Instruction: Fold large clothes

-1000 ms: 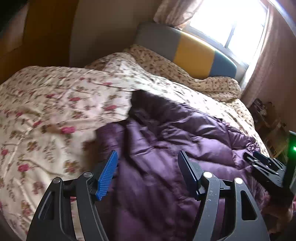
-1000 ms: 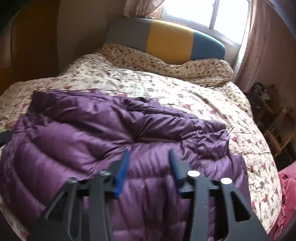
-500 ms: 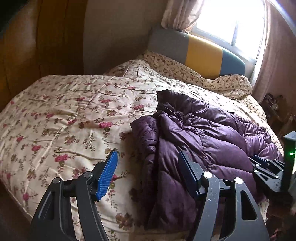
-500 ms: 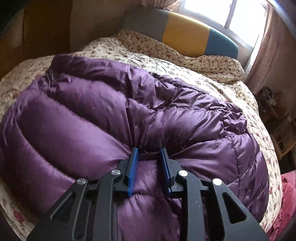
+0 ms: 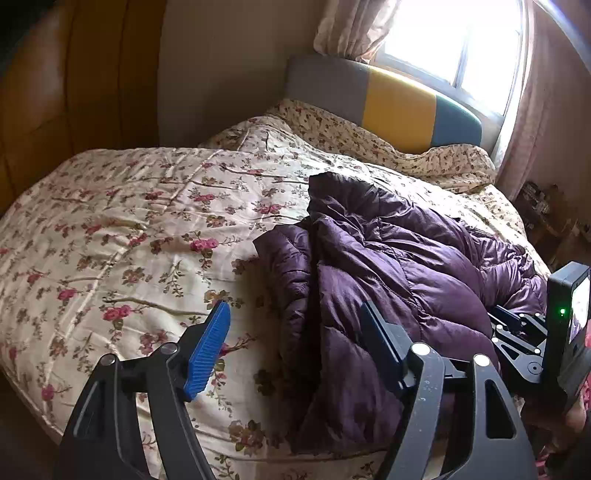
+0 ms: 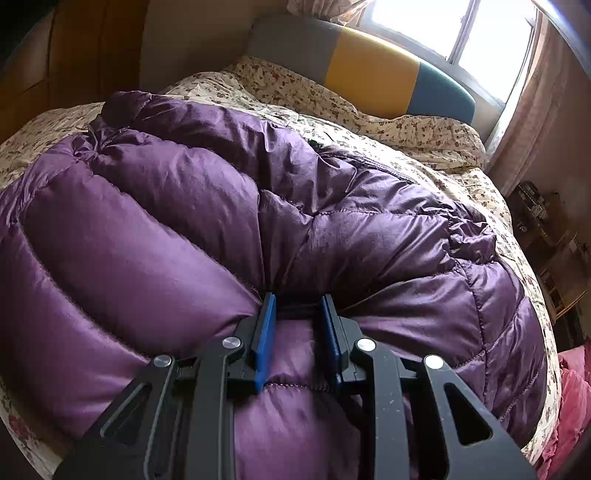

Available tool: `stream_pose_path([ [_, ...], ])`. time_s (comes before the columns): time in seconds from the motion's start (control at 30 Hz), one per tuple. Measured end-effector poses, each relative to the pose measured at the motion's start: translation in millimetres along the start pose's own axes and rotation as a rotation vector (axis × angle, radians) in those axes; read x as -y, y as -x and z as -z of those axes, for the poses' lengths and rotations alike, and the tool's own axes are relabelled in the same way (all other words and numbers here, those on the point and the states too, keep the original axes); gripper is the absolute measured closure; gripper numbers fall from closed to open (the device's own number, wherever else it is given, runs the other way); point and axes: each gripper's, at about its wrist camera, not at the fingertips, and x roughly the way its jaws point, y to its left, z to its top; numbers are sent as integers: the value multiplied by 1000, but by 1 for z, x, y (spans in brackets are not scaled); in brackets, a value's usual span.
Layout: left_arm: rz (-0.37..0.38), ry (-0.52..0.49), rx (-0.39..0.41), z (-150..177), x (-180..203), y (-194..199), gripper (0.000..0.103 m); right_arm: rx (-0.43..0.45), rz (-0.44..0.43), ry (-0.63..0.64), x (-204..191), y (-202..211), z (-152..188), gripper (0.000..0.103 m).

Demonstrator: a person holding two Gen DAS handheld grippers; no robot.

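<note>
Jacket (image 5: 399, 266), purple, puffy and quilted, lies bunched on the bed (image 5: 122, 236), right of centre in the left wrist view and filling most of the right wrist view (image 6: 192, 206). Its near edge reaches the near edge of the bed, lower centre of the left wrist frame. One darker fold sticks up toward the headboard (image 5: 391, 99).

Left tool (image 5: 295, 347): jaws spread wide and have just been opening a bit more. The blue left pad (image 5: 208, 350) is over bare floral quilt; the right finger (image 5: 384, 347) is over the jacket's left edge. Fabric lies below the gap, pads not pressing on it. Nothing gripped.

Right tool (image 6: 298, 325): jaws narrow, have just been closing, pinching a ridge of jacket fabric between the blue pads (image 6: 266, 332), lower centre of the frame. Fabric bulges on both sides of the fingers. In the left wrist view the right tool (image 5: 517, 332) shows at the right edge, sunk against the jacket's right side, with a green light on its body.

Floral quilt covers the bed. Headboard in grey, yellow and teal panels at top, window (image 6: 465, 26) and curtain (image 6: 539, 110) upper right. Pink cloth (image 6: 569, 398) at lower right edge of the right wrist view.
</note>
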Motion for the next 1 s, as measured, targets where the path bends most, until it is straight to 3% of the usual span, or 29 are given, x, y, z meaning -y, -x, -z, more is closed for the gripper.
stream_pose_path([
  [0.1,32,16,-19,0,-5,-8,31,0,-1,-2,0,0,0,79],
  [0.17,95,56,-45,-1,-12,-15,22,0,-3,-1,-1,-1,1,79],
  [0.23,228,184,-92,-2,-30,-28,21,1,-6,1,-2,-1,1,79],
  [0.4,421,473,-179,-2,-69,-65,21,3,-17,5,-1,-3,0,79],
  [0.47,507,530,-211,-1,-73,-79,21,6,-22,4,0,-4,0,79],
  [0.57,574,538,-222,-2,-68,-88,22,10,-32,2,3,-6,1,79],
  [0.77,626,525,-260,2,-53,-96,52,13,-50,3,7,-7,2,79],
  [0.9,670,520,-242,2,-46,-87,82,12,-55,4,7,-8,1,79],
  [1.0,686,506,-197,-5,-42,-69,87,11,-52,9,6,-7,2,79],
])
